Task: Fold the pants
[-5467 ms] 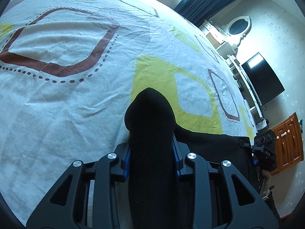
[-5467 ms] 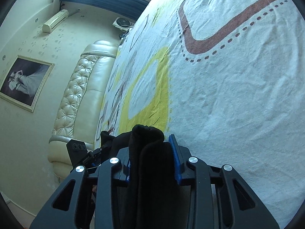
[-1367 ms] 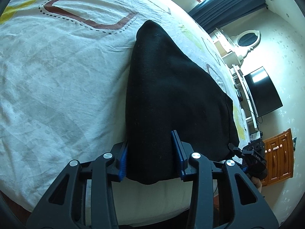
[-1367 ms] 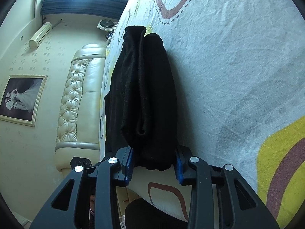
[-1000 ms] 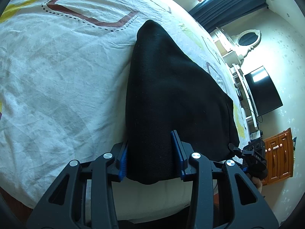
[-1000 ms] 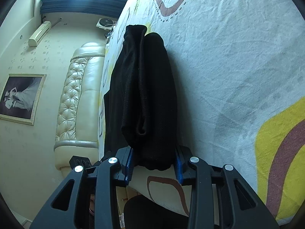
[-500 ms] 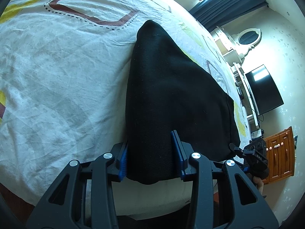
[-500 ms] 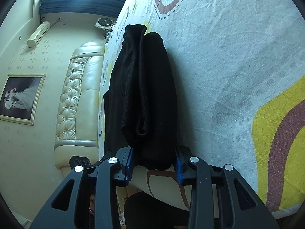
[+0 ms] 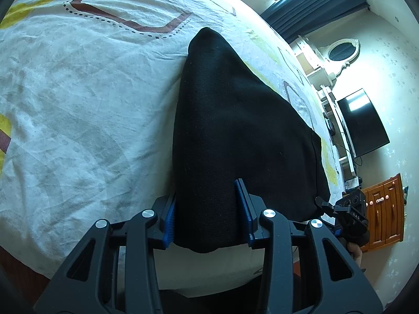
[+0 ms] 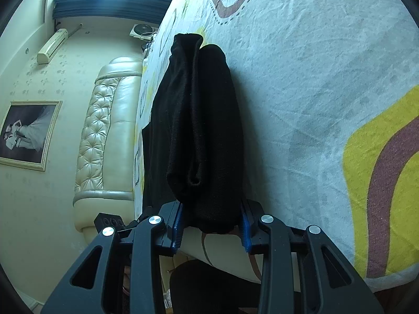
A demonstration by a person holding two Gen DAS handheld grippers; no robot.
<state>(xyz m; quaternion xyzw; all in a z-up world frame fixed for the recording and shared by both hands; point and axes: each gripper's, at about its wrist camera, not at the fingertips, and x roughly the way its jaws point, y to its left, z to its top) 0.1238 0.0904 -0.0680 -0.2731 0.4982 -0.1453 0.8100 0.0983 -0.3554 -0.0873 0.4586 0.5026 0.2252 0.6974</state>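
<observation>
Across the bed sheet (image 9: pixel 86 99), the black pants (image 9: pixel 235 130) now lie spread out flat, where seconds ago only small bunches poked from each grip near the bed's edge. Over the last second nothing has shifted. Left gripper (image 9: pixel 209 210) tilts steeply down, fingers (image 9: pixel 169 217) clamped on one near corner; right gripper (image 10: pixel 210 218) slopes more gently, pinching the other folded corner.

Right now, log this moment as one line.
left claw: shut on black pants | right claw: shut on black pants | pants: lying on bedsheet
</observation>
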